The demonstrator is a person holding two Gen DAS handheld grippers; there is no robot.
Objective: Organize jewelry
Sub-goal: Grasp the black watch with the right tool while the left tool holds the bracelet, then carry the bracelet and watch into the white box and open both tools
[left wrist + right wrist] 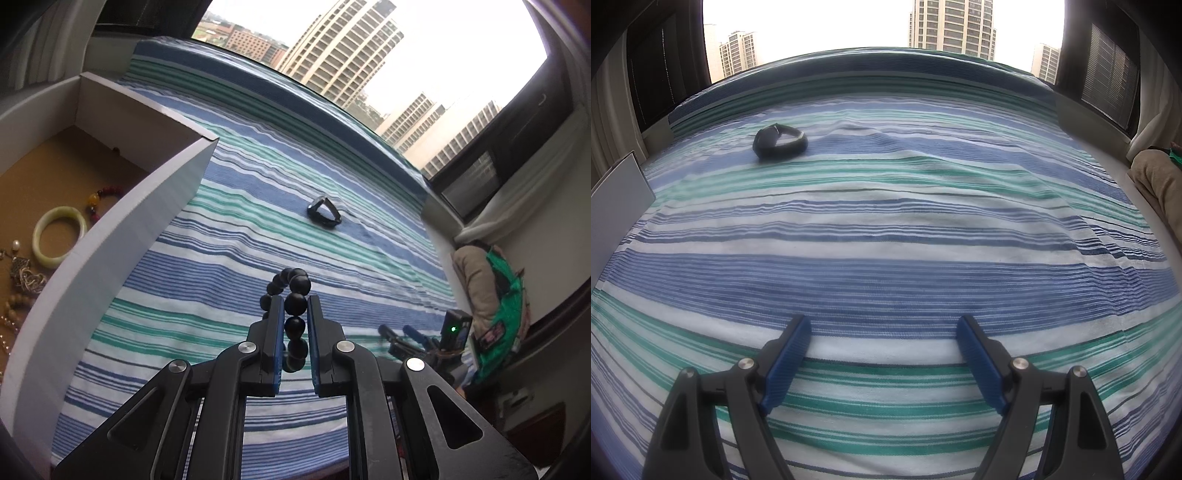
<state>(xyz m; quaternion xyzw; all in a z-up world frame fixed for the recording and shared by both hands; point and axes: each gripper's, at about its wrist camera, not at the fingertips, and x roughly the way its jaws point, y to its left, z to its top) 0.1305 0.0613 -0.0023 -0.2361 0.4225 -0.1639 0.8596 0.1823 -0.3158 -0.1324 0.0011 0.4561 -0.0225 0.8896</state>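
Observation:
My left gripper (295, 301) is shut on a black bead bracelet (295, 291), whose loop sticks out past the fingertips above the striped cloth (240, 229). To the left stands a white box (122, 225) with a brown floor; a pale green bangle (59, 236), a red and amber bead bracelet (101, 197), a silver piece (27, 278) and other beads lie in it. A dark wristband (325, 212) lies on the cloth farther off; the right wrist view has this wristband (779, 142) at upper left. My right gripper (882, 325) stands open over bare cloth (886, 258).
The right gripper (424, 339) with a green light shows at lower right in the left wrist view. A beige and green bundle (487, 280) lies past the cloth's right edge. A window with tower blocks lines the far side. The box's corner (617, 192) shows at left.

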